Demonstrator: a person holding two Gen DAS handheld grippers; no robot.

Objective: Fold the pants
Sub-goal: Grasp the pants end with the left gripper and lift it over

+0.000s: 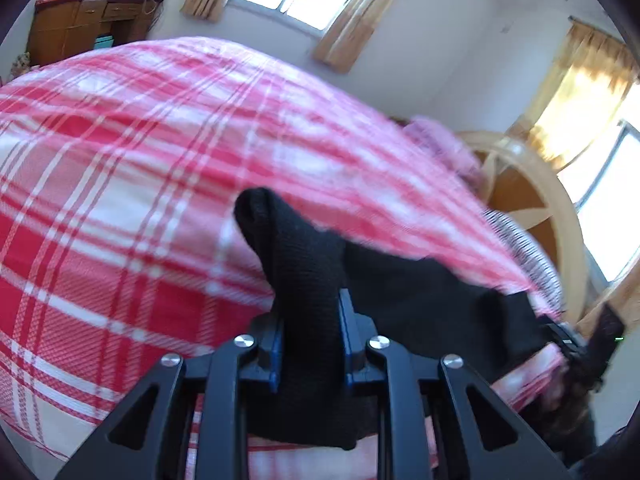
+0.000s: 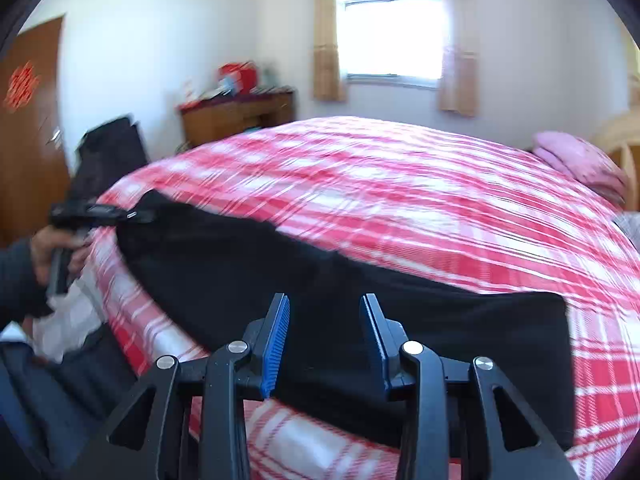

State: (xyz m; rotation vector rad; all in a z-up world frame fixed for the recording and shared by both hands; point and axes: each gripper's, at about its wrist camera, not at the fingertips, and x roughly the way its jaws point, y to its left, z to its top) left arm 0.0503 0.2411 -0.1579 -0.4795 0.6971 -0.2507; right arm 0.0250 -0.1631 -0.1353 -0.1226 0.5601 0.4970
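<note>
Black pants [image 1: 308, 280] between left gripper [image 1: 310, 320] fingers, on plaid bedspread [image 1: 120, 200].

The pants [image 1: 308, 264] are black knit cloth, matt, with a fine ribbed grain and a little lint. The bed [image 1: 120, 184] wears a woven cotton-like cover in red and white check, soft and dull. The left claw [image 1: 310, 320] is matt black plastic with shiny round metal screw heads; the right claw [image 2: 324, 320] has blue rubbery pads [image 2: 276, 340] ridged like a comb. The cabinet [image 2: 236, 116] and headboard [image 1: 516, 184] are smooth varnished wood. The curtains [image 2: 326, 40] are thin tan cloth.
</note>
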